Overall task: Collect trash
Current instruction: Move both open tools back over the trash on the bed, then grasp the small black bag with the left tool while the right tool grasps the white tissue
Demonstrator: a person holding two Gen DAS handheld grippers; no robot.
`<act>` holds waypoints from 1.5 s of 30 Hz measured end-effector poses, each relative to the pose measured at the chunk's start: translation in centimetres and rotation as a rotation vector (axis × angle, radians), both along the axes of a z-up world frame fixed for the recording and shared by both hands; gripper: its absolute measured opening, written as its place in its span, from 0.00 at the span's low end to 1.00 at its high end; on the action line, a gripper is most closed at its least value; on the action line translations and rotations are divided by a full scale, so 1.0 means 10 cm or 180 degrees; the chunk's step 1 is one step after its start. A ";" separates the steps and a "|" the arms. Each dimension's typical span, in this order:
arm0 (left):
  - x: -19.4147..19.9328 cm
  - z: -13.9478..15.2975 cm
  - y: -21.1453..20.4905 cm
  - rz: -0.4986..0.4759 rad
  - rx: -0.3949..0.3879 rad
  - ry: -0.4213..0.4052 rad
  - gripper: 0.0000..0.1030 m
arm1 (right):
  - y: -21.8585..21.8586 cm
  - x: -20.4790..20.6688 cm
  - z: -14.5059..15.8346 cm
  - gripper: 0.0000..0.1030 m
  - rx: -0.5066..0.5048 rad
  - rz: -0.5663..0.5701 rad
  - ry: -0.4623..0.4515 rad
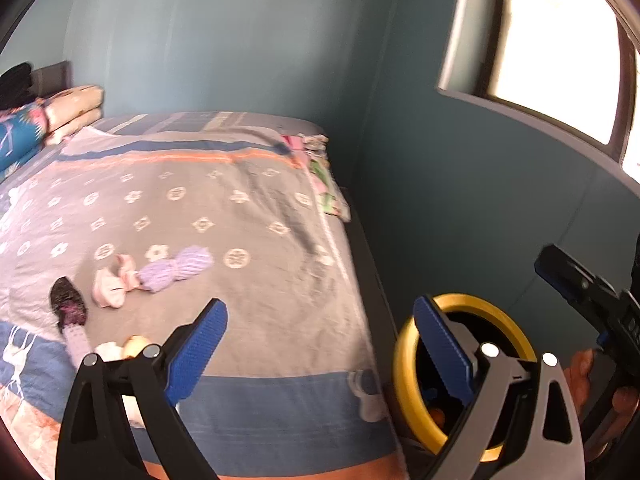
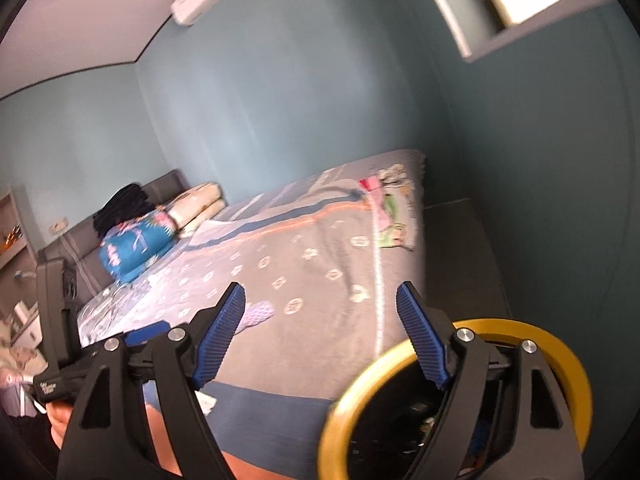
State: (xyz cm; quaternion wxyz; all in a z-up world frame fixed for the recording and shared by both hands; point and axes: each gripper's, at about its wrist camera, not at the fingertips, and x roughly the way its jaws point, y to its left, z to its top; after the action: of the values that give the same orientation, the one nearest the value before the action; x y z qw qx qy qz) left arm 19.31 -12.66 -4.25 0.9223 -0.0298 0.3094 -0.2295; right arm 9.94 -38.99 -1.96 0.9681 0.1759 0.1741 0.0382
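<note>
A yellow-rimmed bin (image 1: pixel 404 380) stands on the floor at the bed's near right corner, dark inside with small scraps in it. My left gripper (image 1: pixel 320 320) hangs open and empty over the bed's front edge, its right finger in front of the bin. Small pale and yellowish bits (image 1: pixel 134 346) lie on the blanket just left of its left finger. Farther back lie a purple knitted piece (image 1: pixel 176 270), a pink one (image 1: pixel 112 284) and a dark sock (image 1: pixel 68 304). My right gripper (image 2: pixel 322 300) is open and empty above the bin (image 2: pixel 340 420).
The bed (image 1: pixel 248 400) has a grey flowered blanket, with pillows (image 1: pixel 72 112) and a blue folded quilt (image 2: pixel 132 248) at its head. A teal wall and a window (image 1: pixel 560 40) bound the right side, with a narrow strip of floor (image 2: pixel 460 248) beside the bed. A hand (image 1: pixel 600 384) holds the right tool.
</note>
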 end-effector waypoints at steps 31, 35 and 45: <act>0.96 -0.60 2.47 0.1533 0.0121 0.0347 0.88 | 2.33 1.14 -0.44 0.73 -0.0471 0.1322 0.0564; 1.09 -0.77 2.61 0.1604 0.0147 0.0444 0.88 | 2.60 1.29 -0.66 0.73 -0.0546 0.1475 0.0757; 1.43 -1.17 2.83 0.1678 0.0154 0.0694 0.88 | 3.09 1.63 -1.23 0.65 -0.0657 0.1757 0.1258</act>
State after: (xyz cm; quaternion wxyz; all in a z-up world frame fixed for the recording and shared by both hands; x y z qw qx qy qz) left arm 33.56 15.66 -15.99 0.9119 -0.1117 0.3937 0.0303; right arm 26.20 -8.13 -14.25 0.8816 0.0276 0.4019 0.2459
